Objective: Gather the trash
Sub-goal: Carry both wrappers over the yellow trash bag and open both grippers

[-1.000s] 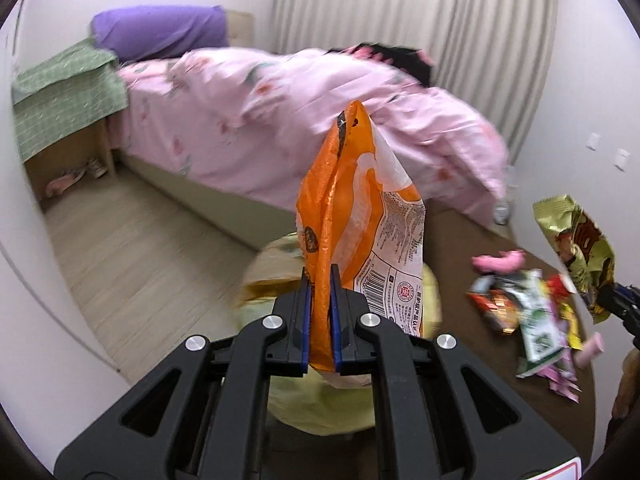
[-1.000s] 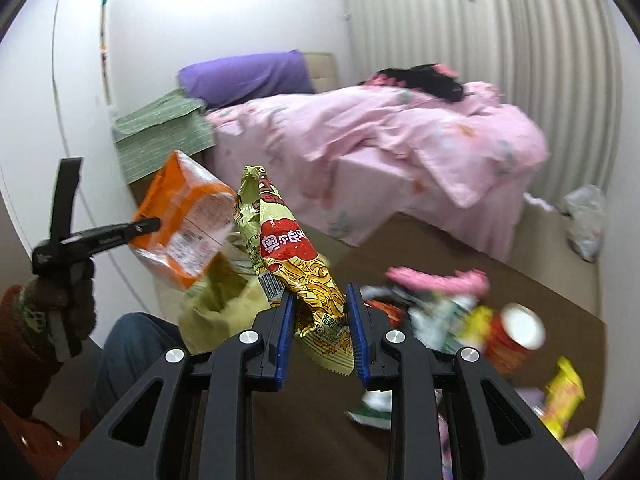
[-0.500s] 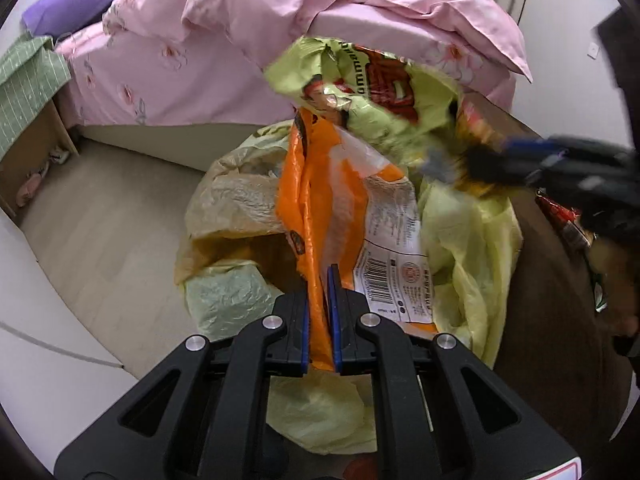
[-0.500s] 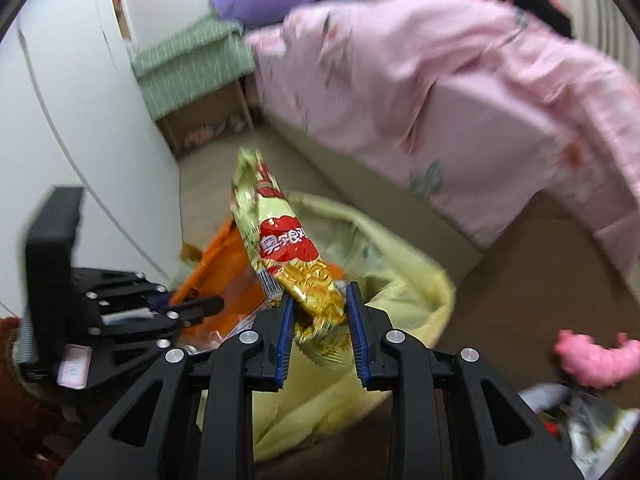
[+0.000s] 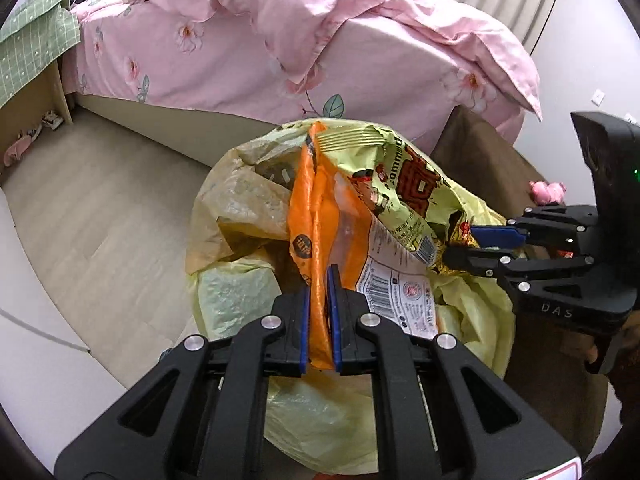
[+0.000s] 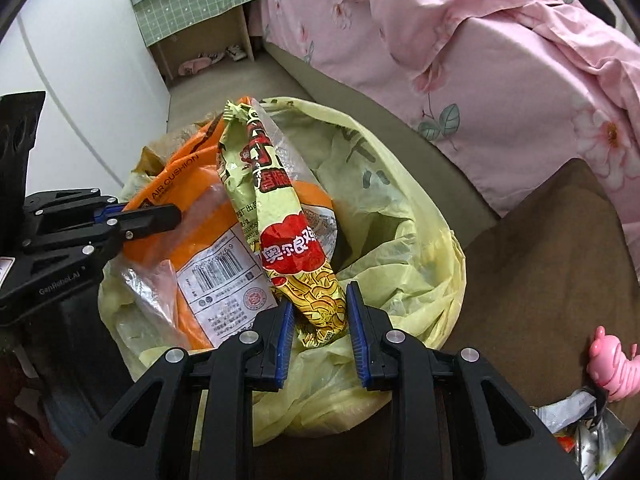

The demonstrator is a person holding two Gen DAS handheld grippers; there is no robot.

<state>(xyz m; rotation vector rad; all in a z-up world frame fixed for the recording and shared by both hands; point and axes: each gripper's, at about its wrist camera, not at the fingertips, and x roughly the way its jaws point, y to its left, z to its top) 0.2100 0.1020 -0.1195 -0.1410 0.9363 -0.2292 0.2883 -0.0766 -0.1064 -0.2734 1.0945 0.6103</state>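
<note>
My left gripper (image 5: 319,312) is clamped thin on the orange packet (image 5: 316,216), and my right gripper (image 6: 320,320) pinches the yellow noodle wrapper (image 6: 288,240) by its lower end. Both hang over the mouth of the yellow trash bag (image 6: 400,208), touching each other. I judge this the drop step: next I need both grippers to let go so the wrappers fall inside. More litter waits on the brown tabletop (image 6: 540,264).

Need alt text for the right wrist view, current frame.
The right hand-held gripper holds a yellow-green noodle wrapper over an open yellow trash bag on the floor beside a pink-covered bed. From the left, the left hand-held gripper holds an orange wrapper over the same bag.
</note>
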